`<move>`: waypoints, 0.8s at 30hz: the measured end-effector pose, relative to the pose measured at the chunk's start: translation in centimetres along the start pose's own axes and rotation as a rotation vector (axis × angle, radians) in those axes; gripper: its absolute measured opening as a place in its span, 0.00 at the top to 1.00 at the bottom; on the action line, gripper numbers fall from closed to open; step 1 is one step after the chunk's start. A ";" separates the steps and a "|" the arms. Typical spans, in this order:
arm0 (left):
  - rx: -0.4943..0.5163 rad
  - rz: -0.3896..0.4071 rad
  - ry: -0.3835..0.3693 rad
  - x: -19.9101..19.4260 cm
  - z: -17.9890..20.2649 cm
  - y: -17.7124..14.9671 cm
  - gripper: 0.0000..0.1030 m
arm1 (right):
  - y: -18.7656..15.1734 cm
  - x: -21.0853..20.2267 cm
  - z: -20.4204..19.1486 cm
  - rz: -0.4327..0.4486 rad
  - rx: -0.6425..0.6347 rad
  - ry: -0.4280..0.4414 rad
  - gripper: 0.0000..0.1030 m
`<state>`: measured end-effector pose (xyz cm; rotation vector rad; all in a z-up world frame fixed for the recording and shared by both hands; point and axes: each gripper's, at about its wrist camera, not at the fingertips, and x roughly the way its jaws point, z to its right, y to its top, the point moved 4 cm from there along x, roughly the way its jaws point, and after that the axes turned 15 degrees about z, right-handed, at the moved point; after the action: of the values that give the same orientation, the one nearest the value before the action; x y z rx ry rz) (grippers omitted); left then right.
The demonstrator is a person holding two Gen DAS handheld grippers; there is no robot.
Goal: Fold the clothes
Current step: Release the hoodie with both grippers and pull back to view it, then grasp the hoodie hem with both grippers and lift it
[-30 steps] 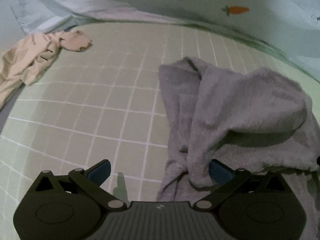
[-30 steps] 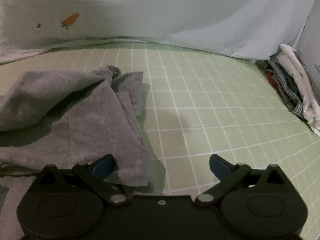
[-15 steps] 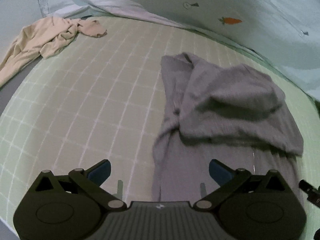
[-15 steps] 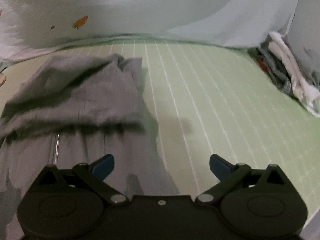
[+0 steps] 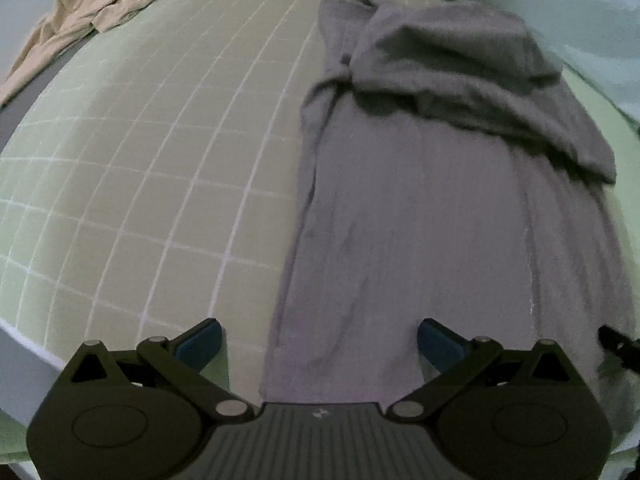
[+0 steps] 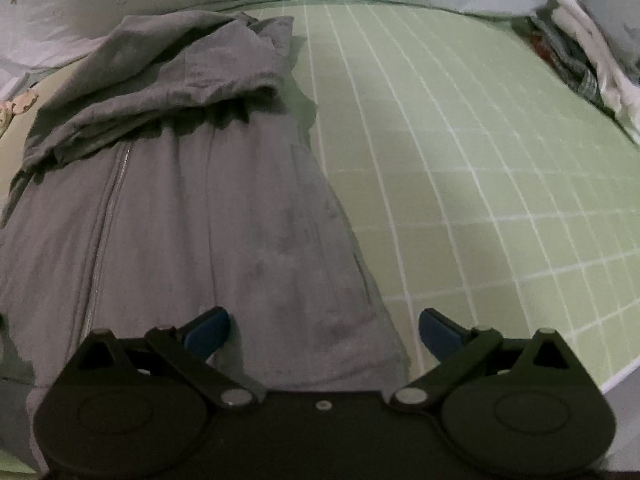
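Grey zip garment (image 5: pixel 420 240) lies lengthwise on the green grid sheet (image 5: pixel 140 152), far end bunched back over itself at upper centre-right of the left view. Left gripper (image 5: pixel 318 338) and right gripper (image 6: pixel 324 330) both spread wide, holding nothing — each hovers at the near hem, probably just above it. Risk: pinching one layer only, so the bunched top drags and the fold skews.
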<state>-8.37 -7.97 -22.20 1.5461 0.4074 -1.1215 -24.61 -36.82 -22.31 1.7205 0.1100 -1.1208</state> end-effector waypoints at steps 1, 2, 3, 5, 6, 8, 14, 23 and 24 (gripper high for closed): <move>0.022 0.006 0.008 -0.1 0.1 -0.3 0.00 | -0.3 -0.2 0.1 0.000 0.006 0.006 0.00; 0.046 0.009 0.017 -0.2 0.3 -0.6 0.00 | -0.5 -0.4 0.2 0.003 0.000 0.012 0.00; 0.064 0.011 0.026 -0.2 0.5 -0.9 0.00 | -0.7 -0.6 0.2 0.005 -0.006 0.018 0.00; 0.084 0.020 0.040 -0.3 0.8 -1.4 0.00 | -1.2 -1.0 0.2 0.011 -0.017 0.029 0.00; 0.085 0.028 0.047 -0.5 0.9 -1.7 0.00 | -1.4 -1.1 0.3 0.014 -0.014 0.032 0.00; 0.063 0.047 0.065 -0.8 0.9 -2.0 0.01 | -1.6 -1.4 0.3 0.020 -0.010 0.039 0.00; 0.015 0.047 0.034 -1.3 0.5 -2.8 0.01 | -2.7 -3.0 -0.6 0.029 -0.042 0.145 0.01; 0.124 0.034 -0.084 -3.8 3.8 -3.9 0.56 | -2.6 -4.4 -2.3 -0.003 -0.030 0.318 0.81; 0.116 0.028 -0.099 -3.7 3.9 -3.7 0.68 | -2.4 -4.3 -2.5 -0.012 -0.025 0.321 0.83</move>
<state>-14.65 -9.16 -20.93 1.5841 0.2568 -1.2125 -26.81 -31.94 -20.82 1.8679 0.3318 -0.8403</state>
